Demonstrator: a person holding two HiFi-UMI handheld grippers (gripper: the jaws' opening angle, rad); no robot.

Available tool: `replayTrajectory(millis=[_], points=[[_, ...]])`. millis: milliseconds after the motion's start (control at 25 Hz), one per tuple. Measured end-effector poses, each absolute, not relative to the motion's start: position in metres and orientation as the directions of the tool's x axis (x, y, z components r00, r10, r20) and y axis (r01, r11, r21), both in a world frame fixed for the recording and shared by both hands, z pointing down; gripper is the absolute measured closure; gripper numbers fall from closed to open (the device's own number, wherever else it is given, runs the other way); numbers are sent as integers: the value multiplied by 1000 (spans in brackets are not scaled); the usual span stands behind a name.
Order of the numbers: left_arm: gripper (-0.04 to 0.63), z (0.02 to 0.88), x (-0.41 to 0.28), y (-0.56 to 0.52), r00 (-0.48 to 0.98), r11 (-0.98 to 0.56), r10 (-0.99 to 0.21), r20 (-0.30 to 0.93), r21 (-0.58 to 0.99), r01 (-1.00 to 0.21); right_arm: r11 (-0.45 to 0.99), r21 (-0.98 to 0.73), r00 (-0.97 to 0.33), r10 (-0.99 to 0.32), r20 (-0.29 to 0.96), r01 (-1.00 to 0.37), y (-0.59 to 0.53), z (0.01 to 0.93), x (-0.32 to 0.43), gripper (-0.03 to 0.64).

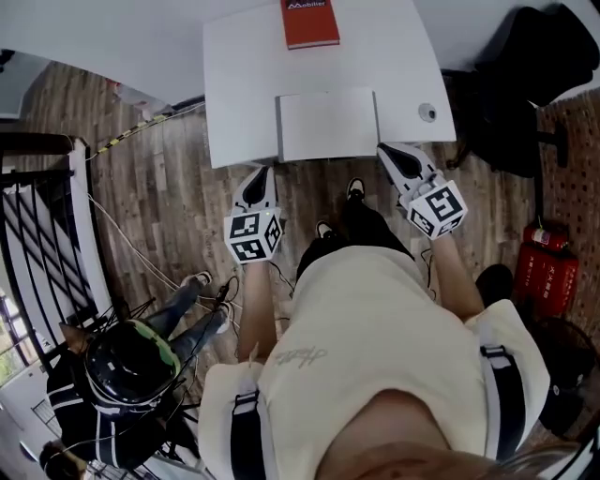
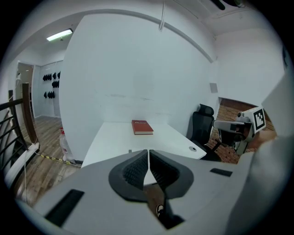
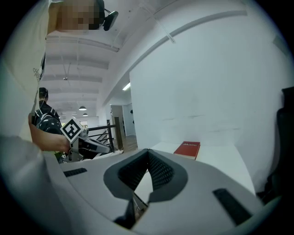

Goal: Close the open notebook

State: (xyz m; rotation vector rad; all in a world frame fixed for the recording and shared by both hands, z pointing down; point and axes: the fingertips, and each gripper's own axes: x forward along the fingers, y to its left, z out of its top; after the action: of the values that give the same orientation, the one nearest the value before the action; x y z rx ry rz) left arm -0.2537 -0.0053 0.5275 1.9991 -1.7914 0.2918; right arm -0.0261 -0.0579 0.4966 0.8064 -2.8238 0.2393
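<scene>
- Black stair railing (image 1: 37,234) stands well left of the white rectangular table (image 1: 242,84), with wooden floor (image 1: 159,187) between.
- Left gripper (image 1: 262,172), jaws pressed together and empty, hangs over the floor just off the table's near edge, near the notebook's near-left corner.
- Pale grey-white flat notebook (image 1: 326,124) lies at the table's near edge, between both grippers; a red hardcover book (image 1: 310,22) sits at the far edge, with bare tabletop between the two.
- Right gripper (image 1: 385,150), jaws together and empty, is just beside the notebook's near-right corner.
- Black office chair (image 1: 525,84) stands right of the table.
</scene>
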Motion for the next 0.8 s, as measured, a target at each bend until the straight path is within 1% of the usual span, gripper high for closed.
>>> replayTrajectory(millis=[320, 520, 800], points=[[569, 510, -262, -63, 91, -45, -889, 448, 112, -993, 878, -81, -873, -453, 179, -472, -123, 487, -41, 609], [569, 511, -246, -87, 70, -24, -892, 446, 109, -994, 891, -85, -888, -428, 169, -446, -150, 490, -33, 609], [569, 507, -256, -107, 7, 47, -899, 438, 113, -992, 929, -81, -923, -343, 172, -361, -177, 497, -50, 609]])
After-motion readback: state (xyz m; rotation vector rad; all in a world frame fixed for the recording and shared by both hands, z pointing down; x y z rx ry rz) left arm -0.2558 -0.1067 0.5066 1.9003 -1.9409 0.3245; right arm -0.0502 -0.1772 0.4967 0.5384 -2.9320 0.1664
